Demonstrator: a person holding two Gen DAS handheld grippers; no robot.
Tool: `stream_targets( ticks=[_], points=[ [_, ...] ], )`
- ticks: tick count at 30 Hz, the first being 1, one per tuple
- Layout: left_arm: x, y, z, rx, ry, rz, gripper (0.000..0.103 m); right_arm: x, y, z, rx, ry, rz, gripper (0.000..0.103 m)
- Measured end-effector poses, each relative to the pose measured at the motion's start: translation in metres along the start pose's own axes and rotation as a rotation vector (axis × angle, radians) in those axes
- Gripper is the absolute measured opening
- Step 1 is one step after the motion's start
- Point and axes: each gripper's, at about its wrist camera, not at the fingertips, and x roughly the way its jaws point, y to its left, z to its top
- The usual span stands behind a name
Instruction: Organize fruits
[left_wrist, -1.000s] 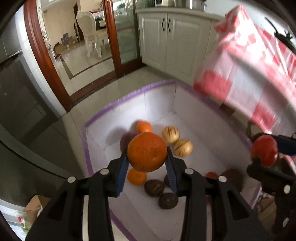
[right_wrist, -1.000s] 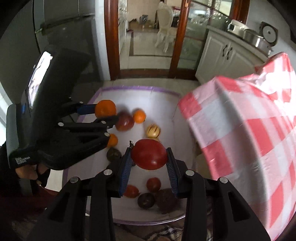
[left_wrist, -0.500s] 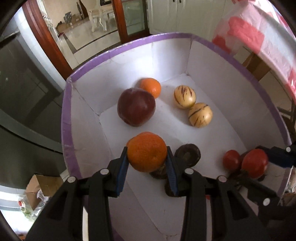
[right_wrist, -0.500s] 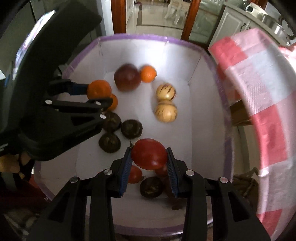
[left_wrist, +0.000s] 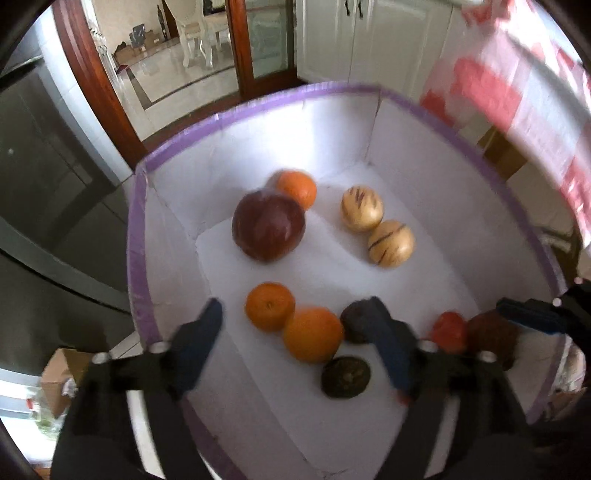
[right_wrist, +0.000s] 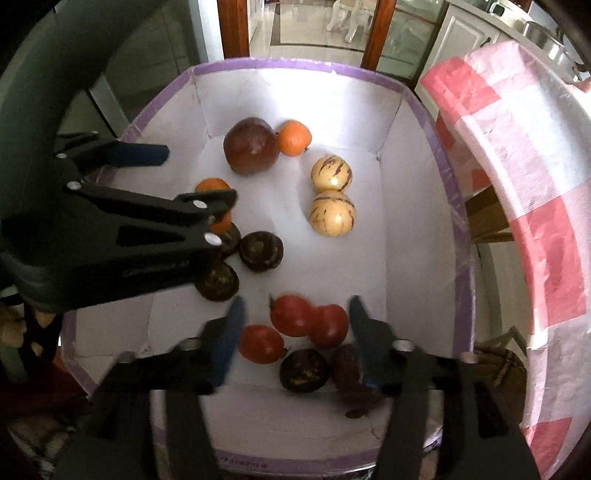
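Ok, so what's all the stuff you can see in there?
Box: one, white with purple rim, beside the cloth.
Oranges: three, orange, one at the back, two by the left gripper.
Big fruit: one, dark red, back of box.
Striped fruits: two, pale yellow, touching, right side.
Tomatoes: three, red, front.
Dark fruits: at least four, brown-black, front half.
Tablecloth: one, red-and-white check, right of box.
Left gripper: black, jaws opening, orange loose between.
Right gripper: black, jaws opening over tomatoes.
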Motion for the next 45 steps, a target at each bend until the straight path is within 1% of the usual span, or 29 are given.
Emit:
stream_targets(
  ticks=[1, 2, 4, 5, 6, 7, 9, 10, 12, 14, 15, 17, 19, 21, 26, 29, 34, 38, 42, 45],
  points=[
    [-0.003, 0.001, 0.001, -0.003, -0.020, -0.002, 0.082, -0.002, 0.000, 0.000, -0.001, -0.006, 0.000, 0.068],
    [-0.006, 0.001, 0.003, -0.008, -0.038, -0.012, 0.085, -0.004, 0.000, 0.000, -0.003, -0.012, -0.005, 0.070],
    [-0.018, 0.005, 0.006, -0.041, -0.102, -0.073, 0.093, -0.005, 0.000, 0.001, -0.004, -0.017, -0.016, 0.078],
    [-0.025, 0.008, 0.008, -0.058, -0.142, -0.092, 0.098, -0.007, 0.000, 0.001, -0.003, -0.023, -0.021, 0.080],
    [-0.037, 0.011, 0.011, -0.078, -0.201, -0.104, 0.101, -0.011, -0.001, 0.001, -0.003, -0.035, -0.028, 0.083],
    [-0.044, 0.014, 0.013, -0.087, -0.244, -0.109, 0.101, -0.014, -0.002, 0.002, -0.002, -0.047, -0.036, 0.086],
    [-0.057, 0.016, 0.019, -0.084, -0.306, -0.113, 0.101, -0.024, -0.003, 0.003, 0.005, -0.086, -0.048, 0.087],
    [-0.063, 0.017, 0.023, -0.078, -0.332, -0.109, 0.101, -0.027, -0.003, 0.004, 0.009, -0.100, -0.048, 0.087],
    [-0.072, 0.018, 0.030, -0.076, -0.356, -0.087, 0.101, -0.037, -0.005, 0.005, 0.022, -0.141, -0.058, 0.087],
    [-0.076, 0.019, 0.035, -0.088, -0.344, -0.065, 0.101, -0.044, -0.006, 0.006, 0.030, -0.168, -0.079, 0.087],
    [-0.076, 0.021, 0.038, -0.107, -0.324, -0.053, 0.101, -0.047, -0.008, 0.006, 0.034, -0.177, -0.086, 0.087],
    [-0.073, 0.026, 0.041, -0.156, -0.279, -0.028, 0.101, -0.048, -0.009, 0.008, 0.044, -0.163, -0.075, 0.087],
    [-0.064, 0.032, 0.042, -0.201, -0.229, -0.007, 0.101, -0.048, -0.011, 0.008, 0.063, -0.140, -0.043, 0.087],
    [-0.057, 0.034, 0.039, -0.191, -0.190, -0.003, 0.101, -0.047, -0.011, 0.010, 0.071, -0.130, -0.045, 0.087],
    [-0.040, 0.022, 0.030, -0.110, -0.114, 0.010, 0.101, -0.037, -0.015, 0.010, 0.111, -0.094, -0.040, 0.087],
    [-0.025, 0.009, 0.018, -0.084, -0.057, -0.009, 0.101, -0.029, -0.017, 0.008, 0.127, -0.061, -0.041, 0.087],
    [-0.010, 0.002, 0.001, -0.069, -0.005, -0.029, 0.101, -0.016, -0.024, 0.004, 0.166, -0.016, -0.040, 0.087],
    [-0.008, 0.008, -0.001, -0.091, 0.001, -0.058, 0.101, -0.009, -0.028, 0.002, 0.186, 0.013, -0.039, 0.087],
    [-0.002, 0.013, 0.000, -0.110, 0.028, -0.093, 0.101, -0.004, -0.028, 0.000, 0.186, 0.030, -0.035, 0.087],
    [0.000, 0.015, 0.001, -0.118, 0.030, -0.095, 0.101, -0.002, -0.028, -0.001, 0.181, 0.033, -0.033, 0.087]
  ],
)
